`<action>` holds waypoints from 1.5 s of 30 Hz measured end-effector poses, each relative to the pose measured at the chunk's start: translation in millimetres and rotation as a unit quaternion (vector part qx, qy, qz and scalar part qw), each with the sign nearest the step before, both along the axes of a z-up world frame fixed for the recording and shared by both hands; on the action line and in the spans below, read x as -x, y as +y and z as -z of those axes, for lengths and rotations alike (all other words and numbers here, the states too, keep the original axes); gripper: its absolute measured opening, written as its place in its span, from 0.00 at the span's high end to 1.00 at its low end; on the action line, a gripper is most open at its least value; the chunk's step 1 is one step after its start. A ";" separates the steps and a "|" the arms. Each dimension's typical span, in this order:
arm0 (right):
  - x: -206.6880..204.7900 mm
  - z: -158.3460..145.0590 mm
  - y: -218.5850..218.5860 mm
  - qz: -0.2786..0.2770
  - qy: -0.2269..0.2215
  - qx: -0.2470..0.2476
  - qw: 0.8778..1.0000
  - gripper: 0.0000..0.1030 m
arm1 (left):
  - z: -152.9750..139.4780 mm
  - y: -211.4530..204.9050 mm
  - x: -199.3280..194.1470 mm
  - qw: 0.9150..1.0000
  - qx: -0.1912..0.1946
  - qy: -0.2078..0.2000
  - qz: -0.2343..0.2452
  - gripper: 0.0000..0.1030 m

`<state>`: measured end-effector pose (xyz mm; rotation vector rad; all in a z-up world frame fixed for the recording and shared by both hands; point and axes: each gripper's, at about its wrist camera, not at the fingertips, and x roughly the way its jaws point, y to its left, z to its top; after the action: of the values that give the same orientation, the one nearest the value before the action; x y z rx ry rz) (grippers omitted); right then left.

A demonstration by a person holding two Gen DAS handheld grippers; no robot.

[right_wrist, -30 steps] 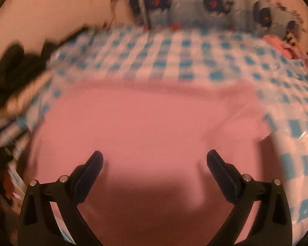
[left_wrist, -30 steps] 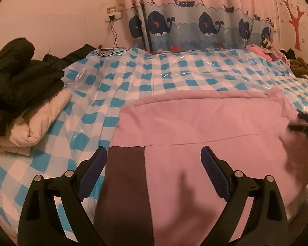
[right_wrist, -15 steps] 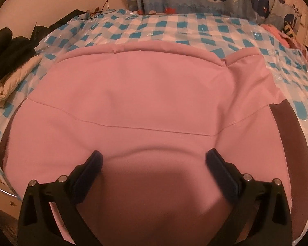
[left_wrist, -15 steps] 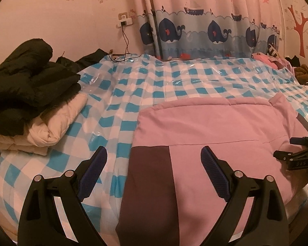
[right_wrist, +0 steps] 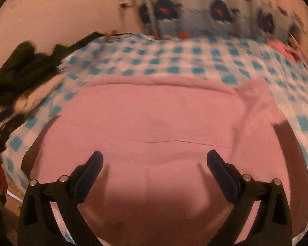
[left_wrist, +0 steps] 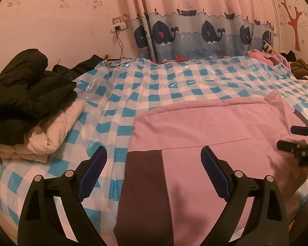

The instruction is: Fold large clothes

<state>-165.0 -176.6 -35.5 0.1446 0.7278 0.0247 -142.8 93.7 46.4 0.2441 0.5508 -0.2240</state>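
A: Site is a bed under a blue-and-white checked cover with a glossy plastic sheet on top. The pink garment lies spread flat on the near half, right of centre in the left wrist view, with one seam running across it.

B: Colour blocks?

A: A dark brown panel on its near left part. The right wrist view shows a second brown strip along the garment's right edge, and the far corner there is turned up slightly.

B: Tools?

A: The left gripper is spread wide, nothing between the fingers. It hangs above the brown panel and the garment's left edge; contact with the cloth cannot be told. The right gripper is likewise wide and empty, over the garment's near middle, throwing a shadow on the pink cloth. In the left wrist view its black tips show at the right border, over the garment's right side, blurred.

B: Surroundings?

A: Folded stack at the bed's left: black padded coat on top of a cream quilted piece, well apart from the garment. Whale-print curtain behind the bed; wall socket with a cable hanging down. More clothes heaped at the far right corner. The right wrist view is motion-blurred, so fine detail there is unreadable.
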 end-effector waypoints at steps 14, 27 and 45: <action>-24.9 -0.2 2.8 -0.012 0.026 -0.019 0.999 0.05 | 23.9 1.4 -20.4 0.996 0.020 0.089 0.004 0.14; -113.4 -34.5 13.6 -0.034 0.008 0.022 0.999 0.05 | 37.1 -10.5 -24.6 0.994 -0.023 0.107 0.010 0.14; -182.0 54.0 24.7 -0.047 0.107 0.028 0.993 0.05 | 49.4 -26.1 -23.6 0.989 -0.040 0.136 0.041 0.14</action>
<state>17.0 -151.9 -89.5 0.0590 0.9491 0.0794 -119.2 67.7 -3.0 0.3167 0.8224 -0.3176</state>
